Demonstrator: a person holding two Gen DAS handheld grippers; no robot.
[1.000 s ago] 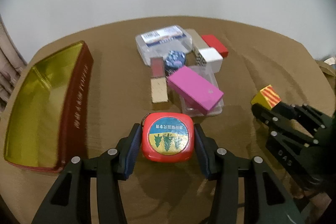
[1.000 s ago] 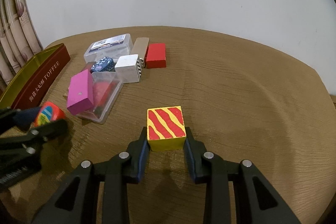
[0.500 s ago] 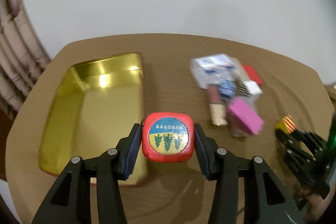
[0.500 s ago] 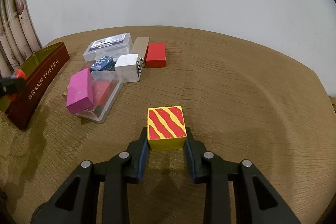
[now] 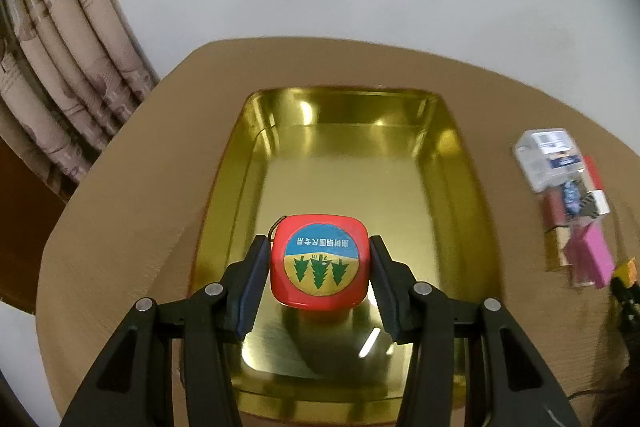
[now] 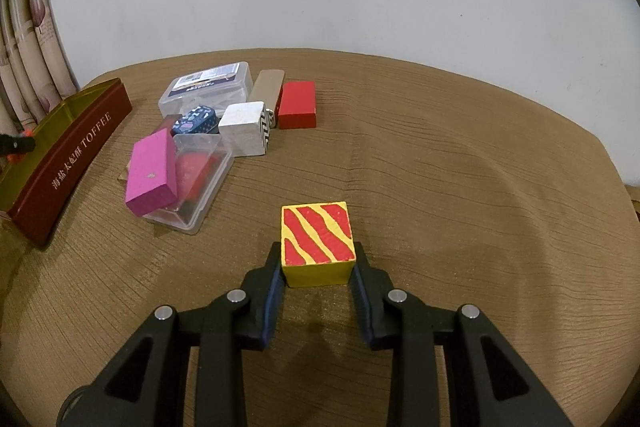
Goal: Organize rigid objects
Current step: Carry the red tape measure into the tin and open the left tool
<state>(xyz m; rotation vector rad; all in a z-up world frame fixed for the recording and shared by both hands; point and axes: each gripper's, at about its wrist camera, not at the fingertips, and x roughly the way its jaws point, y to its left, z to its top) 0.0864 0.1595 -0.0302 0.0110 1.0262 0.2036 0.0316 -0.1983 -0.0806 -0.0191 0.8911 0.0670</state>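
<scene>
Red plastic, rounded at the corners, the tape measure (image 5: 319,260) carried a blue-and-yellow label with green trees; my left gripper (image 5: 318,283) pinched it by its sides, jaws partway apart, above the shiny gold tin (image 5: 440,163). My right gripper (image 6: 318,281) clamped a yellow wooden cube (image 6: 317,243) with red stripes over the brown woodgrain table (image 6: 460,163). Farther off lay a pink block (image 6: 151,173) and clear boxes (image 6: 208,89).

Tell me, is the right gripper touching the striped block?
Touching. The right wrist view shows the right gripper with both pads pressed against the striped block's sides, no gap showing.
</scene>
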